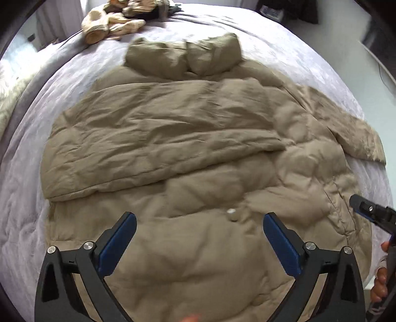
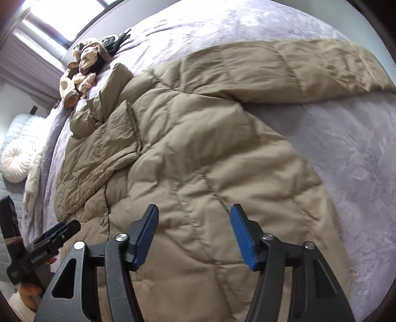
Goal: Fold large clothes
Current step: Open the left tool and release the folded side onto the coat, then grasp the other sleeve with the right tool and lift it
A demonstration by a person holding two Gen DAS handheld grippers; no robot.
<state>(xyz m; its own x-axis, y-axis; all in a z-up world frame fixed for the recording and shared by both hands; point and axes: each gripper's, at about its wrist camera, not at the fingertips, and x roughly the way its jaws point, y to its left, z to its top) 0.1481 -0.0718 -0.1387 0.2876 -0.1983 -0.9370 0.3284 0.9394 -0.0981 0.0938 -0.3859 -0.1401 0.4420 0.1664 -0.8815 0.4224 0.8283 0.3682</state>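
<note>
A tan quilted puffer jacket [image 1: 198, 148] lies spread front-up on a lavender bedspread [image 1: 284, 49]. Its hood [image 1: 185, 55] points away from me. One sleeve [image 1: 148, 148] is folded across the chest, and the other sleeve [image 1: 356, 138] stretches out to the right. My left gripper [image 1: 200, 218] hovers open over the lower front, near a snap button [image 1: 232, 215], with nothing between its blue pads. My right gripper [image 2: 195, 210] stands open above the jacket's [image 2: 198, 148] side panel, also holding nothing. The outstretched sleeve [image 2: 284, 67] lies beyond it.
A heap of cream and dark clothes [image 1: 113, 22] sits at the far end of the bed. A round white cushion [image 2: 14, 163] lies beside the bed at the left. Bare bedspread [image 2: 346, 161] lies right of the jacket. A person's hand [image 1: 380, 284] shows at the right edge.
</note>
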